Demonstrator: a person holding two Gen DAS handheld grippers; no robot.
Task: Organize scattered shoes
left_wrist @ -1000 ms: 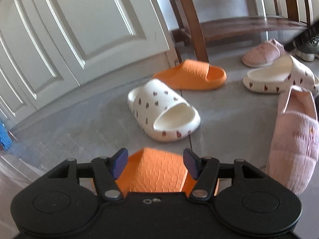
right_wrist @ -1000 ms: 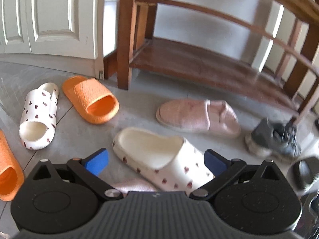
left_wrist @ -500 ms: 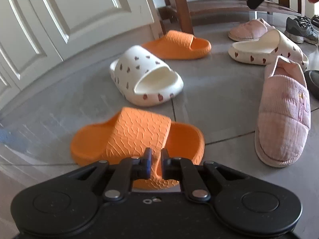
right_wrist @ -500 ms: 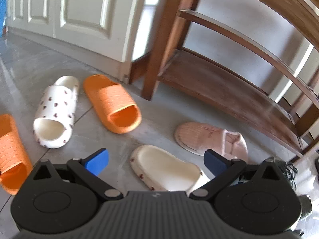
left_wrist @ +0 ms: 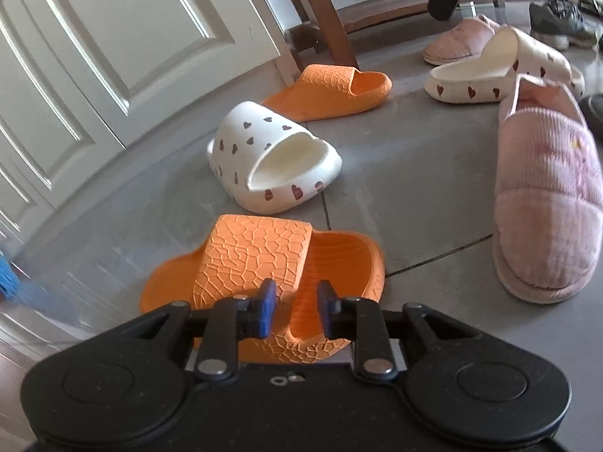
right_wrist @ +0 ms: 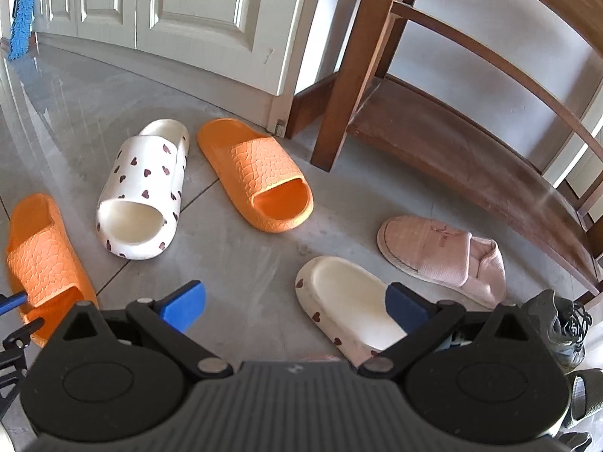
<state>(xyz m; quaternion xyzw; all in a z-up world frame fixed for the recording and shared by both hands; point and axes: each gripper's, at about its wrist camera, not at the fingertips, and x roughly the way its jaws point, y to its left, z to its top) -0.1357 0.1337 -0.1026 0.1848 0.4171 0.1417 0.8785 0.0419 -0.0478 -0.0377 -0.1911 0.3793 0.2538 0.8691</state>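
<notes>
My left gripper (left_wrist: 296, 310) is shut on the near side of an orange slipper (left_wrist: 256, 260), with the edge of its strap pinched between the blue pads. From the right wrist view this slipper (right_wrist: 41, 256) lies at the far left. Its orange mate (left_wrist: 331, 88) (right_wrist: 256, 173) lies by the shoe rack's leg. My right gripper (right_wrist: 296, 307) hangs wide open above the floor and holds nothing. A white heart-print slipper (right_wrist: 350, 305) lies just under its right finger. The other white heart-print slipper (left_wrist: 271, 158) (right_wrist: 143, 188) rests between the two orange ones.
A wooden shoe rack (right_wrist: 452, 143) stands at the back right, next to white panelled doors (left_wrist: 113, 37). One pink slipper (left_wrist: 546, 196) lies on the right, another (right_wrist: 441, 252) before the rack. A grey sneaker (right_wrist: 557, 324) sits at the right edge. A blue duster (right_wrist: 20, 19) leans far left.
My left gripper went from open around the orange slipper to shut on it; its pads now stand slightly wider than half a second ago. My right gripper rose and swung left, still open.
</notes>
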